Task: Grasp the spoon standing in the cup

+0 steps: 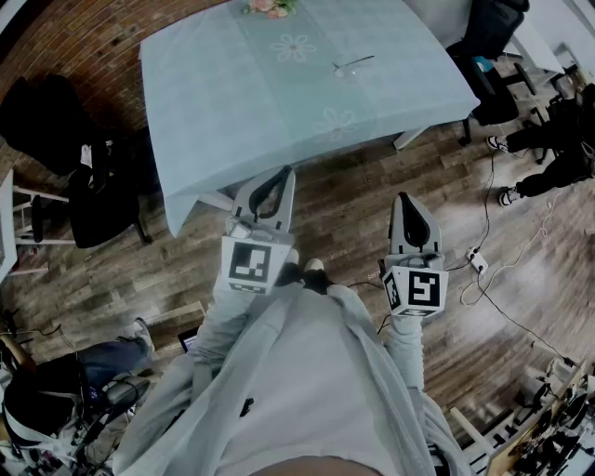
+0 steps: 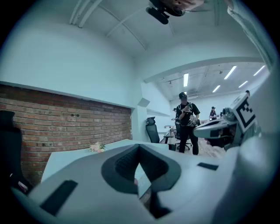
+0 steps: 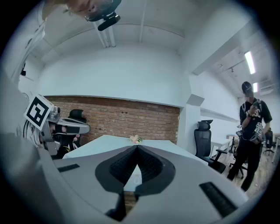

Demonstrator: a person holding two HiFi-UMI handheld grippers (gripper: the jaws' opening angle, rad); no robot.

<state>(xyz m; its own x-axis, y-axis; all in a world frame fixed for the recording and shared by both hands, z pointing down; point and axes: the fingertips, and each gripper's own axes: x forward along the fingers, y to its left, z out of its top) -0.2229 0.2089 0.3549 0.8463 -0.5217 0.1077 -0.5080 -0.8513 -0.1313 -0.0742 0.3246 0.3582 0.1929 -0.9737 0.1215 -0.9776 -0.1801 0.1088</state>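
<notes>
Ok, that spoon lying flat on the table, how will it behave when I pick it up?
The spoon looks thin and stiff, likely light, so it should lift without bending. Lying flat on the tablecloth, it will probably slide or bunch the cloth if pushed. Its slim handle may pivot in a pinch.

We see a wood-plank floor (image 1: 353, 204) under a table (image 1: 214, 112) draped in a pale blue cloth with flower prints; a small posy (image 1: 270, 7) sits at its far edge; a red brick wall (image 3: 118, 118) runs behind, white plaster (image 3: 113, 74) above it; a black office chair (image 1: 98, 200) stands off the table's left edge; strip lights (image 2: 186, 79) glow on the ceiling; cables (image 1: 502, 270) trail over the floor at right.
</notes>
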